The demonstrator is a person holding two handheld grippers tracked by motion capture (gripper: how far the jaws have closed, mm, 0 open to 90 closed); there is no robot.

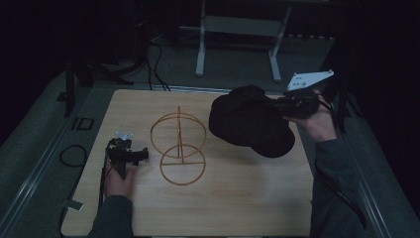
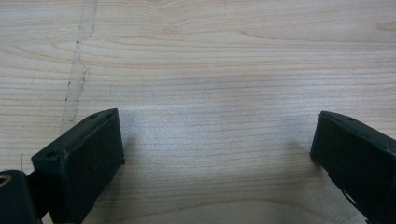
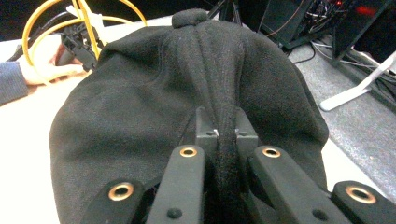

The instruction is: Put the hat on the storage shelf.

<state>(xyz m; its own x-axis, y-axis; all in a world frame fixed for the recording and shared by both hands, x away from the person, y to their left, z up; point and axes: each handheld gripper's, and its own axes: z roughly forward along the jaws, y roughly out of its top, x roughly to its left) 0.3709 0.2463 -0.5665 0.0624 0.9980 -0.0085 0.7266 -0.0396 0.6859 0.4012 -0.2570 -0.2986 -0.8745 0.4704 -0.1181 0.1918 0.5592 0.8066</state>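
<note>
while aloft, cap [image 1: 250, 124] beside stand [image 1: 178, 148]

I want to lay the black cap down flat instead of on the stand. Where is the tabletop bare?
The near strip of the table, between the wire stand and the front edge, is bare. So is the far left corner behind the left tongs. The middle is crowded by the stand; the cap, pinched in the right tongs, hangs over the right side.

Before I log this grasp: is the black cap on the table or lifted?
Lifted: the right tongs pinch a fold of the black cap.
</note>
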